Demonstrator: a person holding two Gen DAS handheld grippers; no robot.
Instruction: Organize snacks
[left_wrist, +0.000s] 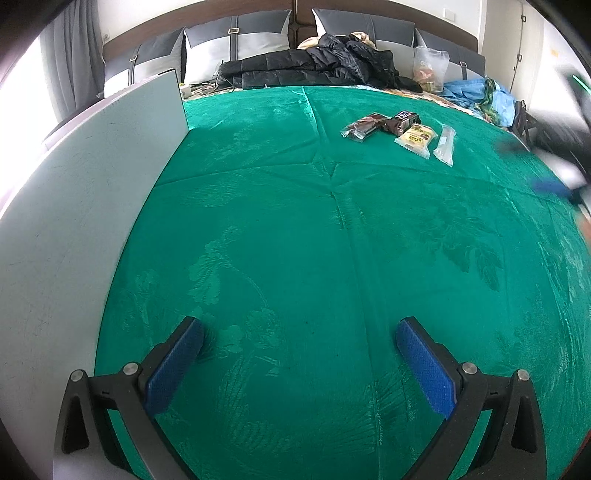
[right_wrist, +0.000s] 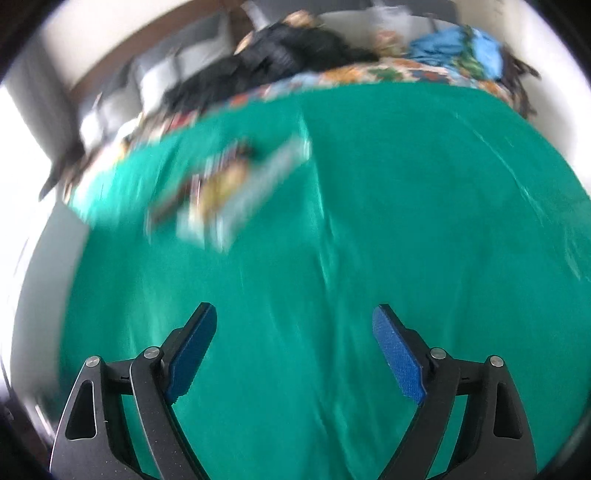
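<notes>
Several wrapped snacks lie in a row on the green cloth (left_wrist: 295, 240): a brown wafer packet (left_wrist: 364, 126), a dark chocolate bar (left_wrist: 402, 121), a yellow biscuit packet (left_wrist: 416, 139) and a clear long packet (left_wrist: 445, 144). My left gripper (left_wrist: 299, 336) hovers open over bare cloth, well short of them. In the right wrist view the snacks (right_wrist: 229, 184) appear as a blurred cluster at upper left. My right gripper (right_wrist: 293, 321) is open and empty above the cloth, also seen as a blurred blue and black shape (left_wrist: 554, 181) at the left wrist view's right edge.
A grey board (left_wrist: 92, 184) stands along the cloth's left side. Behind the cloth lie a black jacket (left_wrist: 314, 66), pillows (left_wrist: 236, 48), a plastic bag (left_wrist: 430, 68) and blue clothing (left_wrist: 476, 90).
</notes>
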